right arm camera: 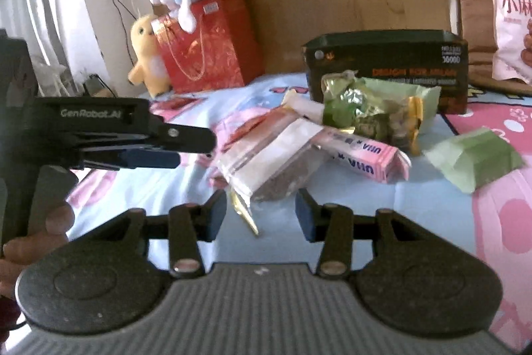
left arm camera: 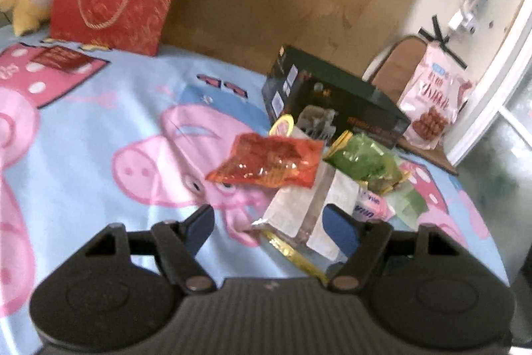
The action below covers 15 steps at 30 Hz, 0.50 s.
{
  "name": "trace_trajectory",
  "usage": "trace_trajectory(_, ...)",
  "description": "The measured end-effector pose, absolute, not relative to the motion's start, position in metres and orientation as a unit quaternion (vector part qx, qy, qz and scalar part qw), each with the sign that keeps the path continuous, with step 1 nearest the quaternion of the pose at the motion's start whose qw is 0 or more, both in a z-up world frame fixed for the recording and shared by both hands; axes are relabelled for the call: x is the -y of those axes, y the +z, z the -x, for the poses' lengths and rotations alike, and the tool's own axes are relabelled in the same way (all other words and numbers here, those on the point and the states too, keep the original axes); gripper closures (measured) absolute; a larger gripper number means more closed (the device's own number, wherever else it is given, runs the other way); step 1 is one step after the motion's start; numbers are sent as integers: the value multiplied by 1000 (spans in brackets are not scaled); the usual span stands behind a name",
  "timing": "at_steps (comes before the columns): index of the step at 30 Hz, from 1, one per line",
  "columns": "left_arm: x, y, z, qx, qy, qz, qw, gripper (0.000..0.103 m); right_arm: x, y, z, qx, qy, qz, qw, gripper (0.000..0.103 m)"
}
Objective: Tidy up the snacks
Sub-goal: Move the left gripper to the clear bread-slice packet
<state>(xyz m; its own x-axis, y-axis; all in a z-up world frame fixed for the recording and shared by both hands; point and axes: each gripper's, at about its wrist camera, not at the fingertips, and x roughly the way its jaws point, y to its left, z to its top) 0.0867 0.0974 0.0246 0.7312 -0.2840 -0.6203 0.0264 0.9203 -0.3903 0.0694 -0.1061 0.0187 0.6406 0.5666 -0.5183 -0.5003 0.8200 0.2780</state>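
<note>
Snacks lie in a loose heap on the bed (left arm camera: 99, 135), on a blue cartoon-pig sheet, just in front of a dark box (left arm camera: 335, 102). In the left wrist view an orange packet (left arm camera: 269, 160) sits on top of a clear bag (left arm camera: 299, 205), with a green packet (left arm camera: 365, 162) beside it and a pink bar (left arm camera: 370, 208) lower right. The left claw (left arm camera: 271, 223) is spread wide, its blue fingers (left arm camera: 199, 230) either side of the clear bag's near end; whether a finger touches the bag is hard to tell through the blur. The right claw (right arm camera: 261, 215) is also spread, holding nothing, close to the clear bag (right arm camera: 266, 155). A green wrapper (right arm camera: 475, 158) lies apart to the right. Behind stand a red bag (right arm camera: 212, 52), a yellow plush (right arm camera: 146, 55) and a pink pouch (right arm camera: 512, 12).
</note>
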Motion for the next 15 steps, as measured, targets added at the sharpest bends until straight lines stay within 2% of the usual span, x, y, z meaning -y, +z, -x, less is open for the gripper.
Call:
trace_trajectory(4, -86, 11, -100, -369, -87, 177, 908, 29, 106, 15, -80, -328, 291, -81, 895, 54)
trace_trajectory(5, -83, 11, -101, -371, -100, 179, 906, 34, 110, 15, -82, -332, 299, -96, 889, 59)
trace_trajectory(6, -77, 11, -100, -374, -111, 176, 904, 35, 110, 15, -82, -332, 299, -96, 889, 69)
trace_trajectory(10, -58, 19, -88, -357, -108, 119, 920, 35, 97, 19, -54, -318, 331, -50, 887, 68)
trace_trajectory(15, -77, 22, -72, -367, -133, 160, 907, 33, 87, 23, -27, -319, 429, -50, 844, 68)
